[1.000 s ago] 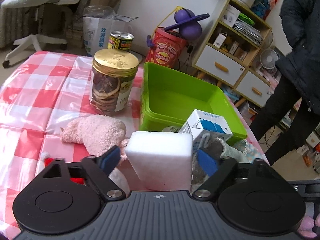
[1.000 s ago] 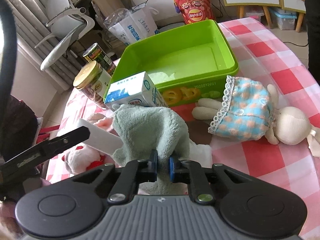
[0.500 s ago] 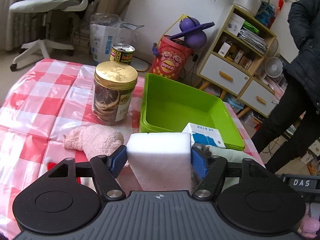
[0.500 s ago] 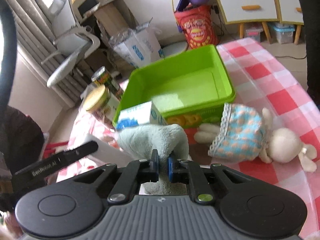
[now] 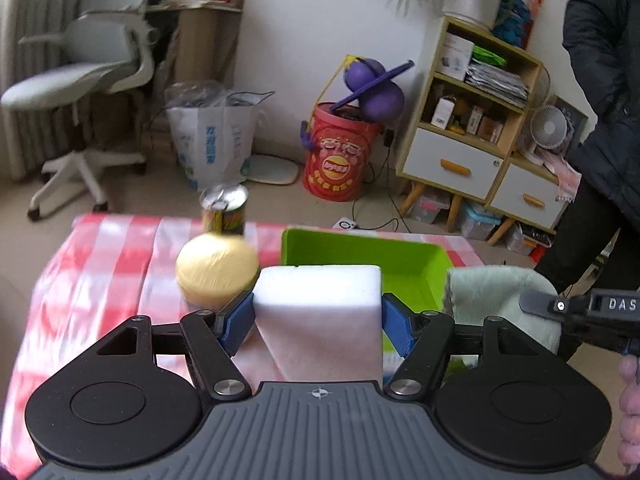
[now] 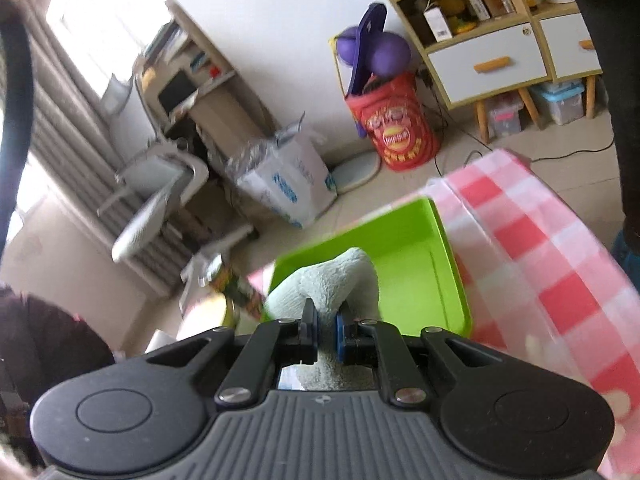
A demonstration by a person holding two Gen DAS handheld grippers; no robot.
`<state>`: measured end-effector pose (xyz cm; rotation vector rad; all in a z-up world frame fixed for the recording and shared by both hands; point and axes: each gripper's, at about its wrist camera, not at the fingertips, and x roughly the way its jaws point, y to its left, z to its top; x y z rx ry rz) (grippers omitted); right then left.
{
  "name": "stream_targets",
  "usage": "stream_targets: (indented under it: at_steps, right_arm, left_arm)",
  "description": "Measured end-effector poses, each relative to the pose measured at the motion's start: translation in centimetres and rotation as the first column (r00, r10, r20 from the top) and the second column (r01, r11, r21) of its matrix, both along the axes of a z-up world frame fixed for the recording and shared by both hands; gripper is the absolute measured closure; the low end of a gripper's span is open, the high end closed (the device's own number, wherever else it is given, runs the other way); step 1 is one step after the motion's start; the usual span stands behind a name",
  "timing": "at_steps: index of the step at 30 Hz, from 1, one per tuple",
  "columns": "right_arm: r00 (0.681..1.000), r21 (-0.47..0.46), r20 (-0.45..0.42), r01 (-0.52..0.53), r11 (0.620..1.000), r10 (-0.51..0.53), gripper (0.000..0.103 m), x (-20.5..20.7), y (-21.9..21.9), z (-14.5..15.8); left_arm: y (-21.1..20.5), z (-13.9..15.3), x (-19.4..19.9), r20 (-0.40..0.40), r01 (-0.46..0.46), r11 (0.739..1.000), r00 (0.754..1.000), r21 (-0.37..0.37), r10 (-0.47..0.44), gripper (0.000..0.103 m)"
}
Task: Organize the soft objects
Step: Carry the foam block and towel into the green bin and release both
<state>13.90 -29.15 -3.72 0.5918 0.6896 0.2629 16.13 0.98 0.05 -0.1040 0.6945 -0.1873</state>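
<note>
Two soft things are up off the table. My left gripper (image 5: 318, 316) has its jaws partway apart, clamped on one white foam block (image 5: 318, 312), long axis running across between the pads. My right gripper (image 6: 326, 330) is pinched together on one pale green towel (image 6: 332, 280), which bunches up over the one green bin (image 6: 416, 256) on the checked tablecloth (image 6: 540, 248).

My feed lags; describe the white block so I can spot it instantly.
On the red-checked table, find the green bin. In front of it, the left hand-held gripper clamps the white foam block: plain, square-edged, unlike the fluffy green cloth beside it.
</note>
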Motion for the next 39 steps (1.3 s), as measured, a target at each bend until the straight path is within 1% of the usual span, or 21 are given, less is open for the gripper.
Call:
stream_targets:
  at_steps: [4,7,9,11,13,16,18,20,25,27,28,29,30,32,37,39]
  right_arm:
    - [1.0,0.027,0.001,0.021,0.999,-0.021,0.103,2.7,-0.2,-0.7]
    - [1.0,0.063,-0.01,0.013,0.998,-0.013,0.103,4.3,-0.2,-2.2]
    - [1.0,0.065,-0.026,-0.002,0.998,0.004,0.103,5.0,0.1,-3.5]
    - [0.999,0.054,-0.046,-0.01,0.999,0.012,0.103,5.5,0.3,-4.4]
    - [0.998,0.049,-0.062,-0.021,0.999,0.024,0.103,5.8,0.5,-5.5]
    - [0.997,0.046,-0.069,-0.029,0.999,0.033,0.103,6.2,0.5,-6.4]
    - [0.997,0.046,-0.073,-0.034,0.998,0.037,0.103,6.4,0.5,-6.9]
    - [0.996,0.041,-0.078,-0.04,0.998,0.043,0.103,6.6,0.6,-7.3]
    - [0.994,0.029,-0.096,-0.05,0.998,0.053,0.103,6.9,0.8,-8.2]
    - [0.992,0.034,-0.106,-0.059,0.998,0.062,0.103,7.0,1.0,-8.4]
    - [0.991,0.039,-0.112,-0.063,0.997,0.067,0.1,7.0,1.1,-8.3]
    - [0.99,0.043,-0.115,-0.071,0.997,0.075,0.087,7.0,1.1,-8.3]
    - [0.99,0.045,-0.113,-0.075,0.996,0.08,0.072,7.0,1.2,-8.3]
    - [0.993,0.039,-0.092,-0.074,0.996,0.078,0.059,6.7,1.4,-7.9]
    - [0.992,-0.008,-0.082,-0.097,0.995,0.096,0.058,6.5,2.2,-7.1]
    - [0.992,-0.034,-0.08,-0.1,0.994,0.097,0.054,6.4,2.4,-6.7]
  left_arm:
    - [-2.0,-0.1,3.4,-0.027,0.05,0.998,0.998,0.046,-0.048,0.036]
    - [-3.5,-1.2,6.0,-0.079,0.099,0.99,0.993,0.098,-0.091,0.036]
    - [-4.5,-2.1,7.6,-0.125,0.135,0.982,0.985,0.132,-0.118,0.036]
    - [-5.4,-3.2,9.3,-0.18,0.157,0.975,0.975,0.155,-0.129,0.036]
    - [-5.8,-4.3,10.6,-0.232,0.171,0.973,0.964,0.156,-0.132,0.036]
    - [-6.5,-6.1,12.3,-0.314,0.191,0.969,0.94,0.155,-0.135,0.035]
    - [-7.0,-7.1,13.1,-0.348,0.203,0.964,0.928,0.174,-0.133,0.035]
    - [-7.2,-7.5,13.5,-0.35,0.207,0.96,0.928,0.187,-0.132,0.034]
    - [-7.3,-7.7,13.9,-0.33,0.191,0.966,0.936,0.174,-0.125,0.031]
    - [-7.5,-7.6,14.0,-0.319,0.189,0.968,0.939,0.167,-0.129,0.027]
    - [-7.6,-7.6,14.0,-0.313,0.182,0.969,0.942,0.165,-0.124,0.025]
    - [-7.6,-7.5,14.0,-0.303,0.174,0.971,0.946,0.163,-0.119,0.022]
    - [-7.5,-7.3,13.8,-0.287,0.168,0.973,0.951,0.158,-0.118,0.021]
    - [-7.3,-7.0,13.6,-0.267,0.171,0.974,0.955,0.145,-0.128,0.017]
    - [-6.7,-6.2,12.9,-0.238,0.154,0.98,0.964,0.124,-0.121,0.014]
    - [-6.3,-5.7,12.3,-0.225,0.147,0.983,0.967,0.107,-0.12,0.011]
